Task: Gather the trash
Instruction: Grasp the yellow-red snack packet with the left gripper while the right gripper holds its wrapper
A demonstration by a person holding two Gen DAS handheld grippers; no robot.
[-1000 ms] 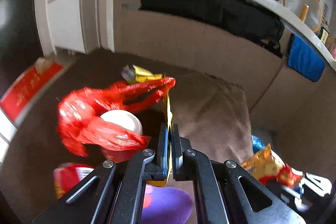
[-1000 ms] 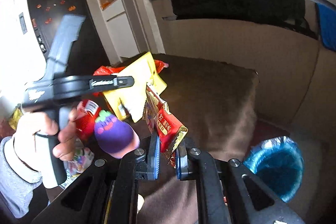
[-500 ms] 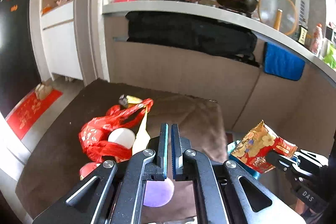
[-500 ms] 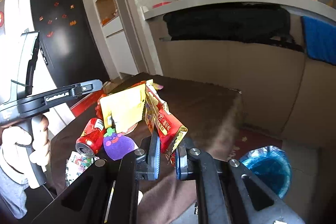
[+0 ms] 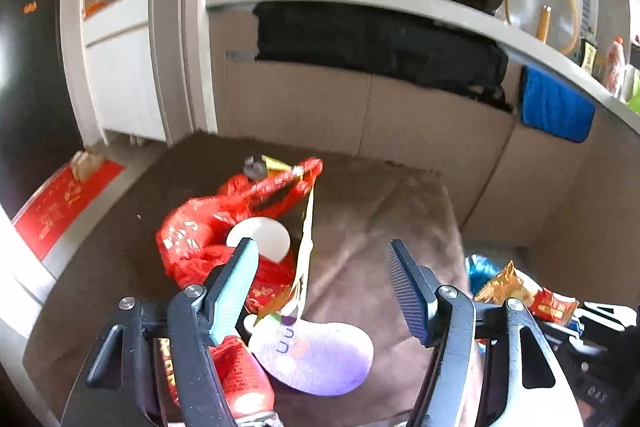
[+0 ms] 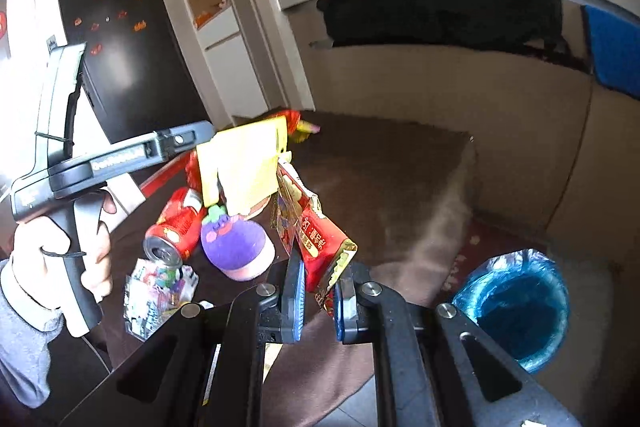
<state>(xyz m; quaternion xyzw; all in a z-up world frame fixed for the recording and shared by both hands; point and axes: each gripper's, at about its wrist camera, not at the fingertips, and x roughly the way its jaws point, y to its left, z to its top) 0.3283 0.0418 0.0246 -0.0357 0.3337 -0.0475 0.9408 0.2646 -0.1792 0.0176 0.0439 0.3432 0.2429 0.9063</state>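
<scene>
Left claw point(image 5: 320, 281) opening with nothing pressed between its pads; right claw point(image 6: 318, 297) clamped on a red snack wrapper point(image 6: 316, 231).

The left claw's jaws stand wide apart over the brown-covered tabletop point(image 5: 380, 211), and a thin yellow wrapper point(image 5: 305, 247) stands edge-on in the gap, touching neither pad. At 11 o'clock from that claw a red plastic bag point(image 5: 208, 227) lies crumpled around a white cup point(image 5: 264, 239); a purple plush fruit point(image 5: 320, 355) lies just below the gap, and a red can point(image 5: 240, 375) at 7 o'clock. In the right wrist view the snack wrapper rises from the closed pads toward 12 o'clock, and a bin lined with a blue bag point(image 6: 516, 303) sits on the floor at 3 o'clock, its contents not discernible.
</scene>
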